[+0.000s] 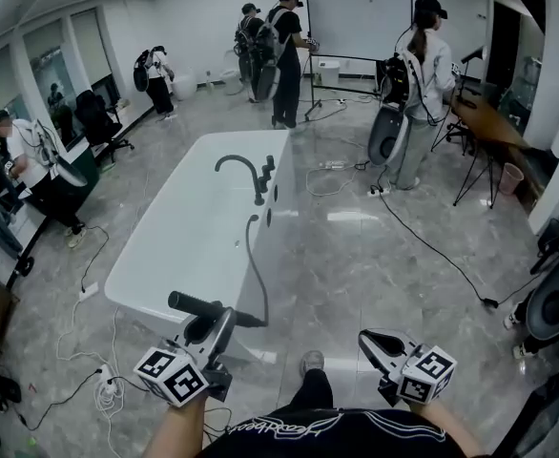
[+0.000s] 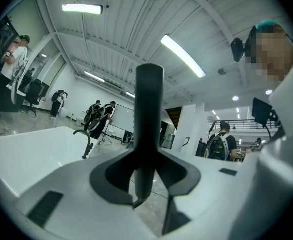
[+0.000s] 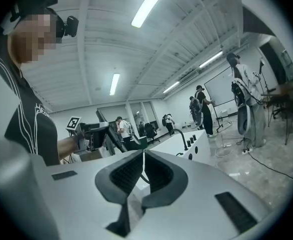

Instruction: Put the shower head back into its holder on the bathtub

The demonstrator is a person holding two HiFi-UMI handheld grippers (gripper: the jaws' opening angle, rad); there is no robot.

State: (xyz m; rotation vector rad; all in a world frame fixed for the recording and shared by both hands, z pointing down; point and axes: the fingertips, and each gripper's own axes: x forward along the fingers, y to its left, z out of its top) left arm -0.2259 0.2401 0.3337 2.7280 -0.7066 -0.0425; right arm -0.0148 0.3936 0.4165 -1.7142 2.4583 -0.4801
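Note:
A white bathtub (image 1: 165,246) stands ahead of me with a black faucet (image 1: 239,166) and black fittings (image 1: 266,174) on its right rim. A black hose (image 1: 254,265) runs from the rim down to the black shower head (image 1: 196,304). My left gripper (image 1: 215,319) is shut on the shower head's handle, low at the tub's near end. In the left gripper view the handle (image 2: 149,114) stands upright between the jaws of the left gripper (image 2: 145,170). My right gripper (image 1: 367,340) is shut and holds nothing; its jaws (image 3: 143,156) touch.
Several people stand around the room, one with backpack gear (image 1: 418,74) to the right of the tub. Cables (image 1: 432,246) trail over the grey tiled floor. A whiteboard (image 1: 359,22) stands at the back, a table (image 1: 485,117) at the right.

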